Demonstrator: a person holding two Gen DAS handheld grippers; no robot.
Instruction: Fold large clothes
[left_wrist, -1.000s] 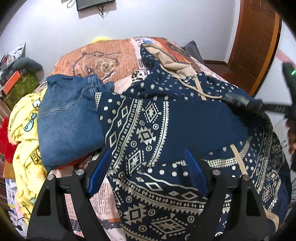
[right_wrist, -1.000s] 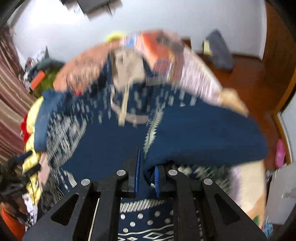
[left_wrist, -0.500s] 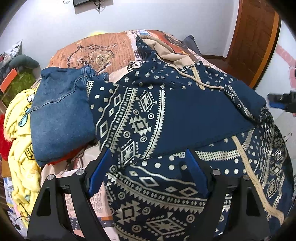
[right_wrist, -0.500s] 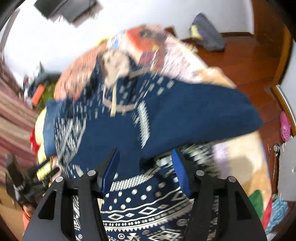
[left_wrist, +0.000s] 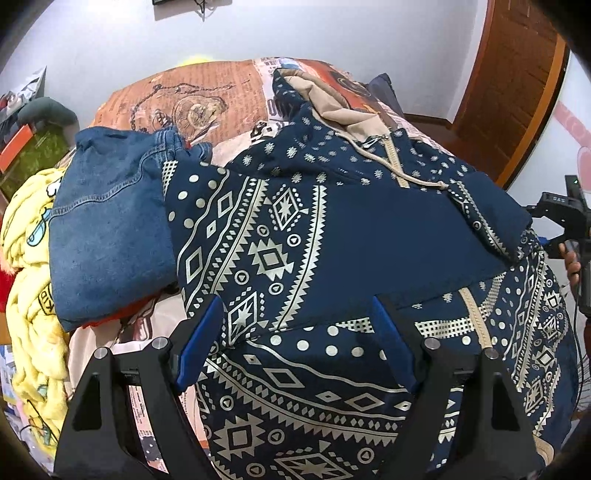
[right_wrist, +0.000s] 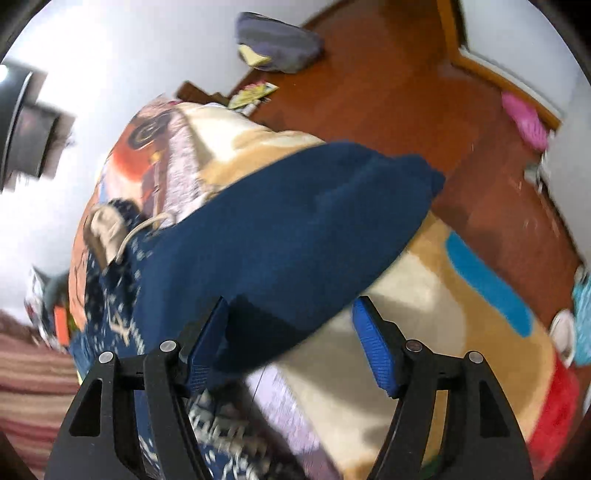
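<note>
Folded jeans (left_wrist: 110, 236) crowd the hoodie's (left_wrist: 332, 258) left edge; its right side borders bare blanket (right_wrist: 424, 314).

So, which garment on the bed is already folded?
The blue denim piece, a compact stack left of the patterned navy hoodie, which is spread wide.

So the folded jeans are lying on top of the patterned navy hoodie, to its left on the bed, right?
Not quite. In the left wrist view the folded jeans do lie to the left on the bed, but the patterned navy hoodie overlaps their edge; the jeans are beside and partly under it, not on top.
</note>
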